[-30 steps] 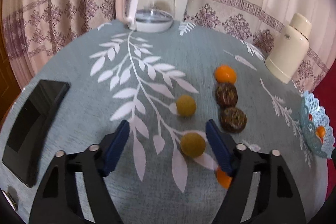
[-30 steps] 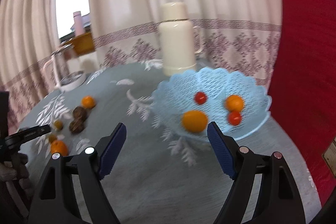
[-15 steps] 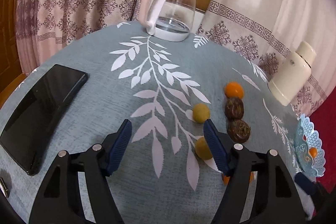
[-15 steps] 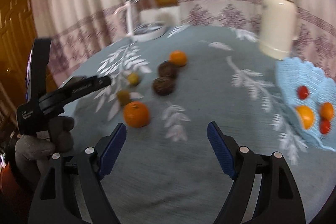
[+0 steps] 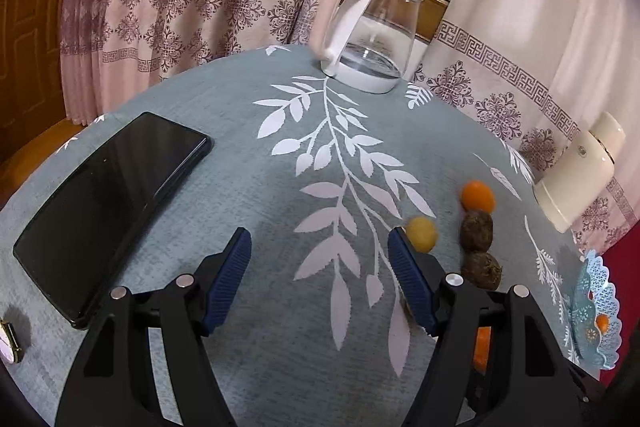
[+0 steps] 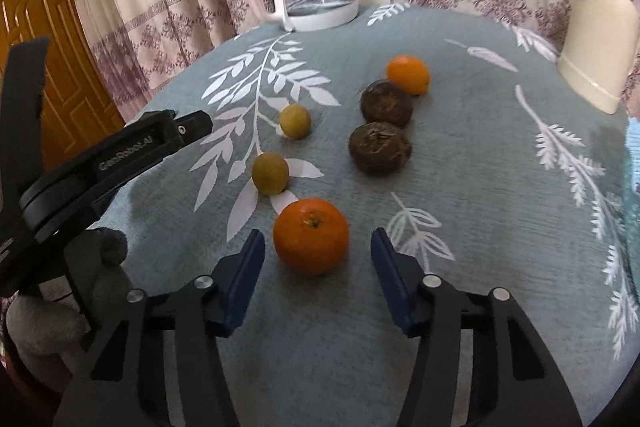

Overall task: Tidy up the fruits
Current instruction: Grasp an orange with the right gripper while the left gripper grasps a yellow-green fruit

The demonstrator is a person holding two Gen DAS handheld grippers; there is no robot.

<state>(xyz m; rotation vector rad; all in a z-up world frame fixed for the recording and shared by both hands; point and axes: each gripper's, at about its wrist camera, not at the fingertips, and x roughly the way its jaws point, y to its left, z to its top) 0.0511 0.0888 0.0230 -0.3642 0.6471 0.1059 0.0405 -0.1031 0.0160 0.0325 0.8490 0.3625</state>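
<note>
So the thing closest to us is the big orange (image 6: 311, 235), sitting on the counter (image 6: 480, 187) dead ahead of the right gripper (image 6: 317, 269). It's lined up with the gap between the blue pads, just past their tips and a hair left of centre. The jaws have just been closing in but nothing is pinched yet: there's daylight on both sides of the fruit and the pads aren't touching it. It's round, so there's no long axis to worry about, and we figure a short push forward and down is all it needs before the squeeze.

The left gripper (image 5: 320, 277) is spread with only bare cloth between its pads. From its side that orange is mostly hidden behind its right finger, so the right hand is clearly the better placed one.

Going further out, two small yellow-green fruits (image 6: 270, 173) sit just beyond and to the left of the orange. Two dark brown fruits (image 6: 379, 147) lie to their right, with a smaller orange (image 6: 407, 74) touching the far one. The blue basket (image 5: 596, 311) is off at the right edge, well apart from the loose fruit, and already has some pieces in it. That's probably where the big orange goes.
</note>
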